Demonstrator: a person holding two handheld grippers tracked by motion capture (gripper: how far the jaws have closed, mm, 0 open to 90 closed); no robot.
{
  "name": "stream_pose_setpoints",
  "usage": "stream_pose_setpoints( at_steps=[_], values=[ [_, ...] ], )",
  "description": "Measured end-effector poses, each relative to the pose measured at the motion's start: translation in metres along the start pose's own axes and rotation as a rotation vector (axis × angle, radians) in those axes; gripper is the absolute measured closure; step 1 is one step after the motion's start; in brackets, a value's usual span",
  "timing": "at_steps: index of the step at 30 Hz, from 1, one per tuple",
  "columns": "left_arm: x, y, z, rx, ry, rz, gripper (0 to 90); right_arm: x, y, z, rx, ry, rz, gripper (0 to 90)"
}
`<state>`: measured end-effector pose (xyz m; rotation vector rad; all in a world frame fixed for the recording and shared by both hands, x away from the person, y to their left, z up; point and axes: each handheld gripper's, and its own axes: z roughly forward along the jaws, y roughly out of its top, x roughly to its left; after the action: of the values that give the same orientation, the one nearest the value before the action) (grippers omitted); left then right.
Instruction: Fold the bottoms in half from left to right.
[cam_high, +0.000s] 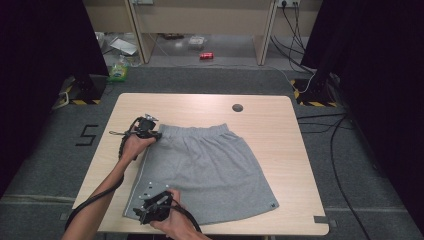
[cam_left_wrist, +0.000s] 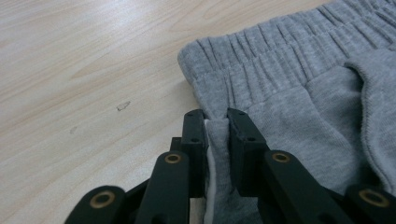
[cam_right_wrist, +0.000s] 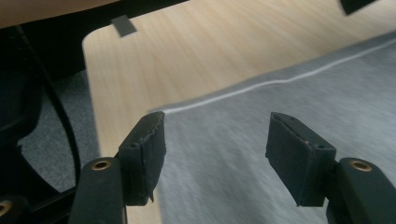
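Between the left gripper's (cam_left_wrist: 215, 122) clamped fingers, the grey shorts' (cam_high: 210, 170) waistband corner; right gripper's (cam_right_wrist: 215, 140) fingers apart over the hem corner.

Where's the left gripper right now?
In the high view, the left gripper sits at the table's left, shut on the waistband corner of the grey fabric shorts.

shorts (cam_high: 210, 170) on table (cam_high: 280, 125), grippers left

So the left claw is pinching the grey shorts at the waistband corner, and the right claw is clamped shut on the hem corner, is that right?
Not quite. The left claw does pinch the grey shorts just below the waistband corner, but the right claw is not clamped: the right gripper view shows its jaws wide apart, open over the near hem corner, gripping nothing.
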<state>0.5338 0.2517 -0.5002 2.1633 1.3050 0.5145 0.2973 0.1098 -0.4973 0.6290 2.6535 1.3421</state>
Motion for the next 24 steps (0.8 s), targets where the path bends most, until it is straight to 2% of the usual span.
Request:
stream_pose_setpoints(
  at_steps=[8,16,21,23,24],
  values=[
    [0.0,0.0,0.0,-0.002,-0.002,-0.002,77.8,0.016,0.007,0.019,0.018,0.021,-0.036,41.8],
    [0.001,-0.001,0.0,-0.008,-0.006,-0.005,77.7,0.03,0.008,0.04,0.071,0.042,-0.082,45.2],
    [0.001,-0.001,0.0,-0.008,-0.008,-0.005,77.7,0.03,0.007,0.046,0.096,0.027,-0.094,47.5],
    [0.001,-0.002,0.0,-0.009,-0.007,-0.006,77.7,0.03,0.006,0.049,0.097,0.019,-0.113,49.6],
    [0.001,-0.002,0.0,-0.009,-0.006,-0.005,77.7,0.031,0.007,0.049,0.107,0.008,-0.142,53.3]
  ],
)
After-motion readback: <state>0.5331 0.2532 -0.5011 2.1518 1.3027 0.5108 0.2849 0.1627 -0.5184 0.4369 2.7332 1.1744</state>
